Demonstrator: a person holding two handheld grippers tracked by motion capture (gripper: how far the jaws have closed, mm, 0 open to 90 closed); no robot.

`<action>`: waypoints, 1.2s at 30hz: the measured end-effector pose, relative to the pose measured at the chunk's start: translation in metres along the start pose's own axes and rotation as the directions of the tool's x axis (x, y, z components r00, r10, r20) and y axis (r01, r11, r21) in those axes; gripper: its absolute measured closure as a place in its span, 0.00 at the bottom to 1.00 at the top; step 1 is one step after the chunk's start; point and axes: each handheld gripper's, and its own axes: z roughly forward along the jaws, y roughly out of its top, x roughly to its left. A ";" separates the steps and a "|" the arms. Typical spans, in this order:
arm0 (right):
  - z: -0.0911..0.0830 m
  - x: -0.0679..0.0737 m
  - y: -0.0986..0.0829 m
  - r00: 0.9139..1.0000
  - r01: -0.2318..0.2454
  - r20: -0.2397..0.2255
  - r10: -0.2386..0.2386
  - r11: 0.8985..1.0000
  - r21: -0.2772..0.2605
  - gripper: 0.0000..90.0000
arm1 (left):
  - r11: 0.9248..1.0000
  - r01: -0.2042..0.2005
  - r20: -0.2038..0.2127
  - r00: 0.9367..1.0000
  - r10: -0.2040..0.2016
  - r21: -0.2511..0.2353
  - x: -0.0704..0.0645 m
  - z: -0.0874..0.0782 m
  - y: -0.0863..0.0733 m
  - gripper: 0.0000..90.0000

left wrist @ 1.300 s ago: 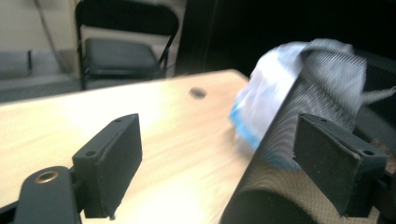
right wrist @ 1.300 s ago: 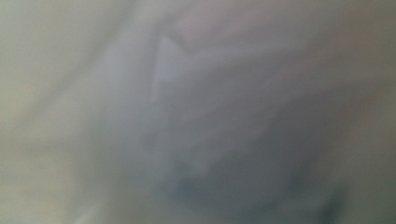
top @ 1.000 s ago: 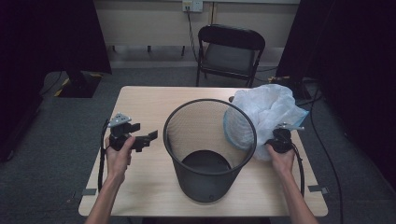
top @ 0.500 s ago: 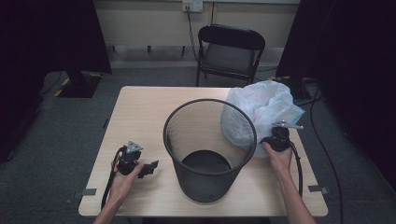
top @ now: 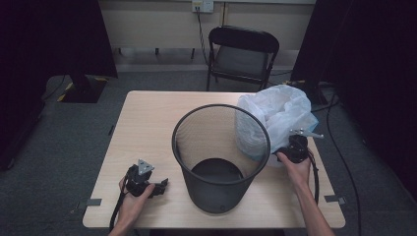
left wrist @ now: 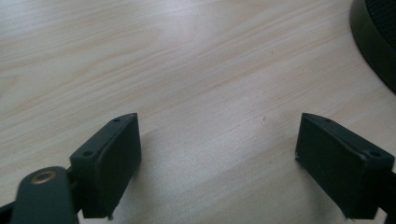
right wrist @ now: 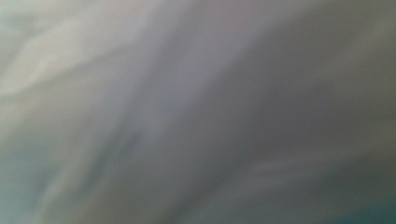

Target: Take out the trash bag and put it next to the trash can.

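A black mesh wastebasket [top: 220,156] stands upright in the middle of the wooden table [top: 147,123]. A white plastic bag [top: 278,115] billows at the basket's right rim and leans against it. My right gripper [top: 293,144] sits at the bag's lower right edge, apparently shut on the plastic. Blurred bag film [right wrist: 187,112] covers the right gripper view and hides the jaws. My left gripper [top: 162,186] lies low on the table near the front left, jaws open and pointing toward the basket. In the left gripper view the left gripper [left wrist: 219,154] holds nothing, and the basket's base [left wrist: 376,42] shows at the top right.
A black folding chair [top: 242,54] stands behind the table's far edge. Cables [top: 339,147] trail on the floor at the right. Bare tabletop lies to the left of and behind the basket.
My left gripper has moved from the table's middle left toward the front edge and come down to the surface. The bag has shifted slightly against the basket rim; the right hand stayed nearly still.
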 end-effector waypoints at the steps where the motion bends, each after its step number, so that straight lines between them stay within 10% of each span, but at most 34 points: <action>1: -0.002 0.000 -0.001 1.000 0.002 -0.002 -0.002 1.000 0.000 0.22 | 1.000 0.005 -0.003 1.000 -0.005 -0.009 0.000 0.001 -0.001 0.13; 36: -0.075 -0.001 -0.039 0.999 0.041 0.023 -0.041 0.999 -0.016 0.16 | 0.999 0.032 -0.018 0.999 -0.032 -0.007 -0.005 0.001 -0.001 0.11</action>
